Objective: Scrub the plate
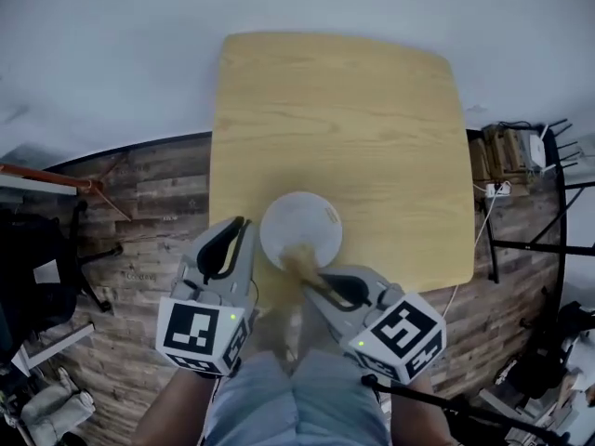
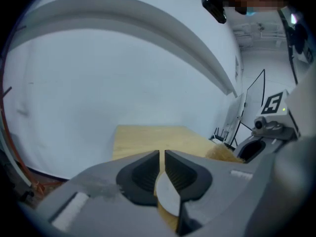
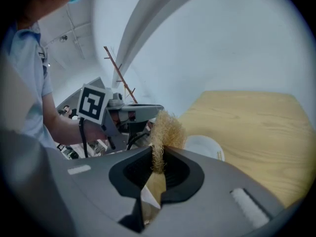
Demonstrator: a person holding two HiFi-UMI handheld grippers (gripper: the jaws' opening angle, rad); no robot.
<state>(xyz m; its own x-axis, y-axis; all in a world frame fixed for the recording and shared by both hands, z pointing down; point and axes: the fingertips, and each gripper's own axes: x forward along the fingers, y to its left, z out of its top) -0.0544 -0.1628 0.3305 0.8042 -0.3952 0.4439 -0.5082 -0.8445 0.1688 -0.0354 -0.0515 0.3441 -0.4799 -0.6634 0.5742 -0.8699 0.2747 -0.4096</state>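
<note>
A round white plate (image 1: 302, 219) lies near the front edge of the pale wooden table (image 1: 344, 110). My left gripper (image 1: 244, 226) reaches its left rim. In the left gripper view, the plate's edge (image 2: 168, 197) sits between the nearly closed jaws of the left gripper (image 2: 162, 154). My right gripper (image 1: 311, 277) is shut on a tan fibrous scrub pad (image 1: 299, 264), which hangs over the plate's near edge. In the right gripper view, the pad (image 3: 167, 128) sticks up from the right gripper (image 3: 158, 154), with the plate (image 3: 203, 146) just beyond.
The tabletop (image 3: 256, 127) stretches away behind the plate. A metal rack with a router and cables (image 1: 521, 151) stands right of the table. Dark gear (image 1: 28, 258) and a reddish rod (image 1: 56, 177) lie on the plank floor at left. My legs (image 1: 297, 398) are below.
</note>
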